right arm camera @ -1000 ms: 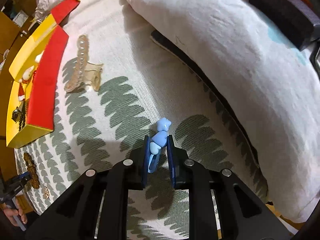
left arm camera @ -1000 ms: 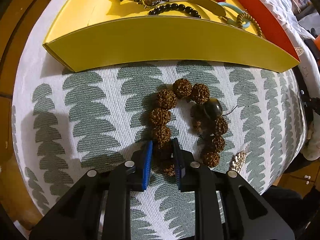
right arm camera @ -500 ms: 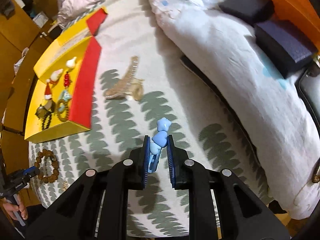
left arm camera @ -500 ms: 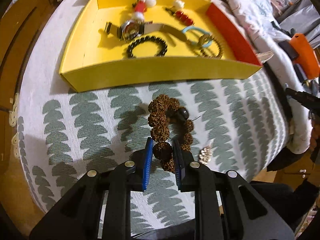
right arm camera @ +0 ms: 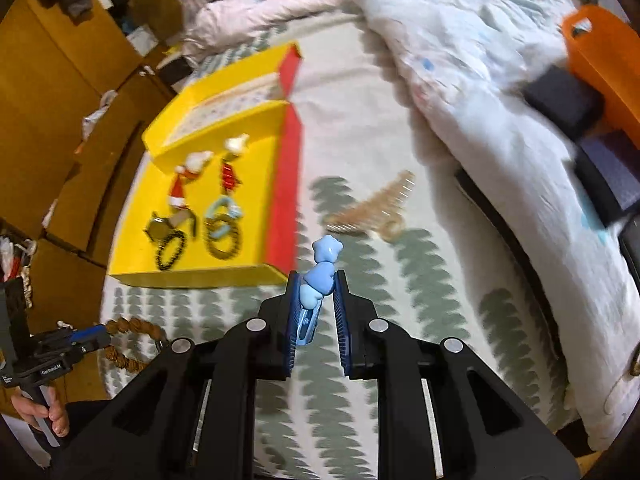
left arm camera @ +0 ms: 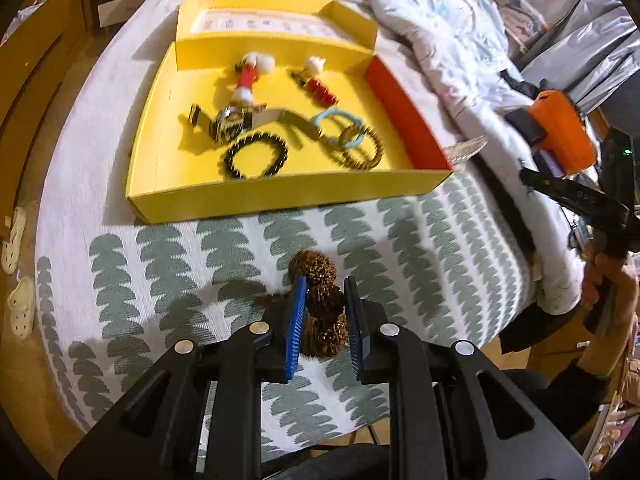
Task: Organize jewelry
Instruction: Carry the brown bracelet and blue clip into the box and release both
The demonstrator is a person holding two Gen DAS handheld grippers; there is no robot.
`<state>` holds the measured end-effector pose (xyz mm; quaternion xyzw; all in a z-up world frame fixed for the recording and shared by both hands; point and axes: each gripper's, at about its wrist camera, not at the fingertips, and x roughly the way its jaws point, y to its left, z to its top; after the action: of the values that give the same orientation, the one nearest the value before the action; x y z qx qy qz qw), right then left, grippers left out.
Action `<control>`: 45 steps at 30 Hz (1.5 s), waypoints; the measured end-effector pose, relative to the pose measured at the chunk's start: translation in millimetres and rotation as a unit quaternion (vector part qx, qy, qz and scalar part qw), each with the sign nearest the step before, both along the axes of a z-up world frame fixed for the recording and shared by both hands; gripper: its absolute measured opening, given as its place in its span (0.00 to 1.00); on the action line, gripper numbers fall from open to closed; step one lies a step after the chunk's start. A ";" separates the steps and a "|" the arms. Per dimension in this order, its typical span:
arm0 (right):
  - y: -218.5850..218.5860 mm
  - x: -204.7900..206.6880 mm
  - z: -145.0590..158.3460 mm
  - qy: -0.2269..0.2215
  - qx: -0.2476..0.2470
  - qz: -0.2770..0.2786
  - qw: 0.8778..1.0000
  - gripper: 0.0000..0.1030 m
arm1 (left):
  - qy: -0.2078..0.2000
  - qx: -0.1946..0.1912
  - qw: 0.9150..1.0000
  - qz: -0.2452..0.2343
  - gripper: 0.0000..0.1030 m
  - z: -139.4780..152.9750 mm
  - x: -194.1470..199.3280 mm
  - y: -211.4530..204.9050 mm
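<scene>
My left gripper [left arm camera: 324,292] is shut on a bracelet of big brown rough beads [left arm camera: 322,304], which hangs off the bed cover. In the right wrist view the same bracelet [right arm camera: 128,326] dangles from the left gripper [right arm camera: 90,336] at the lower left. A light blue hair clip with star shapes [right arm camera: 320,276] sits between the pads of my right gripper [right arm camera: 316,284], which is shut on it. The yellow box [left arm camera: 280,196] with a red side lies ahead; it holds a watch [left arm camera: 232,122], a black bead bracelet [left arm camera: 256,156], a blue ring and other pieces.
A beige comb-like hair clip [right arm camera: 372,208] lies on the leaf-patterned cover to the right of the box. A crumpled white duvet [right arm camera: 480,80] fills the right side. An orange case [left arm camera: 560,136] and dark pads rest on it. Wooden cabinets [right arm camera: 60,80] stand left.
Both grippers have risen from the cover. The brown bracelet left the bed and now hangs from the left gripper. The blue clip stays gripped, and the yellow box has come into fuller view.
</scene>
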<state>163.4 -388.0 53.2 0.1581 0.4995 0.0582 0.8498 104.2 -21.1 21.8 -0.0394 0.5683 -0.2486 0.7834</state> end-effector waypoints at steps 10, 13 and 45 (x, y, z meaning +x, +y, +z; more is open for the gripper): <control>78.2 54.8 9.7 -0.011 0.007 0.077 0.997 0.17 | -0.032 -0.029 0.999 0.025 0.19 47.5 31.7 2.3; 97.0 83.1 1.3 0.002 0.009 0.089 0.996 0.17 | -0.037 -0.029 0.998 0.031 0.19 58.6 54.0 -3.2; 134.1 223.9 -113.5 0.117 -0.082 0.087 0.986 0.17 | 0.055 0.040 0.997 0.047 0.19 -61.2 238.8 -44.6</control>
<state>387.3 -253.9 -60.4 0.0494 0.6106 0.0713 0.7872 343.0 -65.7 -39.5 -0.0486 0.6174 -0.1864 0.7627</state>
